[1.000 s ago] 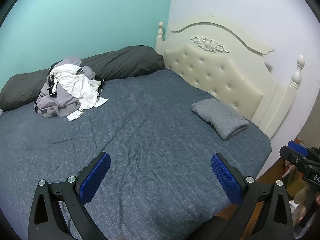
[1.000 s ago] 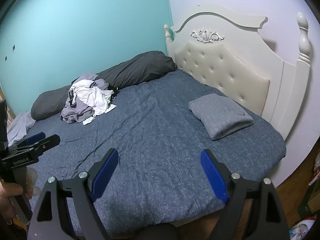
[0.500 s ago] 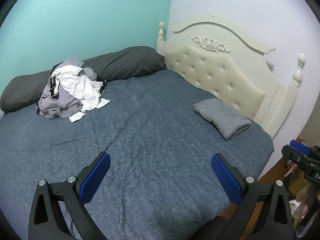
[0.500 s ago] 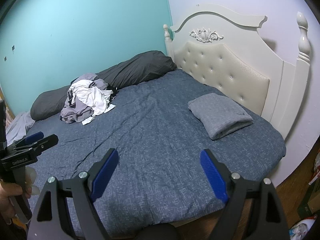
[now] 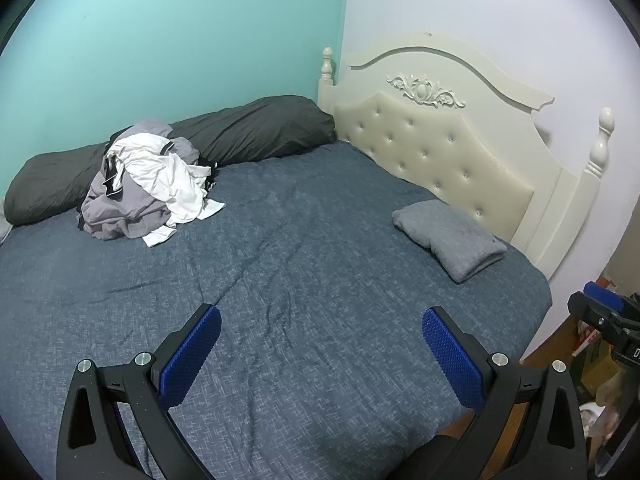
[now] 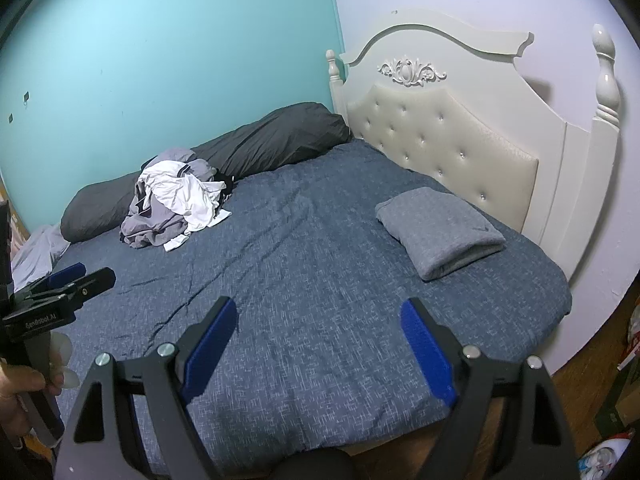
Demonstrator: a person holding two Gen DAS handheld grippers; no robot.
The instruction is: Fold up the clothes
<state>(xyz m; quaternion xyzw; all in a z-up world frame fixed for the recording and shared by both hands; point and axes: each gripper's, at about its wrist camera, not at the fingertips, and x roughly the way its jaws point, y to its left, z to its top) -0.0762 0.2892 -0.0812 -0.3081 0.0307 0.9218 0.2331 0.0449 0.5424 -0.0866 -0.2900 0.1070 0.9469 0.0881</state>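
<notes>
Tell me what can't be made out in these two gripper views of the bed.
- Clothes pile, both views: garments tangled and overlapping, so their number stays unclear.
- Folded grey item, both views: folded shut, so its type is hidden.
- Floor clutter, left view: cut off by the right edge and blocked by the right gripper.

Dim, cool indoor light; sharp focus, strong fisheye curvature, dark vignetted corners.

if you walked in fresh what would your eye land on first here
The rumpled heap of grey and white clothes stands out first, at the far side of the dark blue bedspread against a long charcoal bolster. Next, the neatly folded grey garment by the cream tufted headboard. Up close, the left gripper and right gripper both gape open, empty.
</notes>
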